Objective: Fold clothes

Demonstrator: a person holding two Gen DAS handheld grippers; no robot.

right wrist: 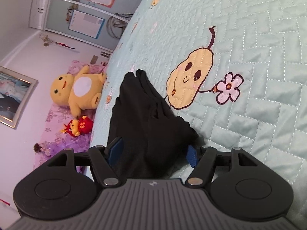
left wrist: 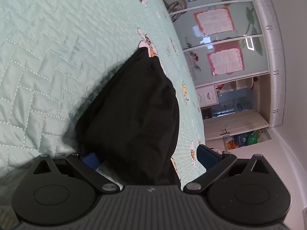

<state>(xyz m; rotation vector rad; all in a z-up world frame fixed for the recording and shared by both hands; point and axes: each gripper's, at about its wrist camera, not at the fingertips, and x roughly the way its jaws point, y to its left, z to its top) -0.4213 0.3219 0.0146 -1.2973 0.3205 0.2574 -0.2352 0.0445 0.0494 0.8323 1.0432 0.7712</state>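
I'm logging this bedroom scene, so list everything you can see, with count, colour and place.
Garment: one, black, bunched on the bedspread, lying between both grippers' fingers.
Bedspread: one, pale green quilted, with a pear cartoon.
Plush toy: one, yellow, beyond the bed edge.
Small toy: one, red, below the plush.
Posters: several, pink and blue edged, on the cabinet doors.
Picture frame: one, silver, on the wall.
Left gripper: black, blue pads, jaws wide open.
Right gripper: black, blue pads, around the garment.

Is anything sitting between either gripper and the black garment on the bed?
Nothing visible. The black garment already lies between the open fingers of the left gripper and the right gripper, on the green quilt.
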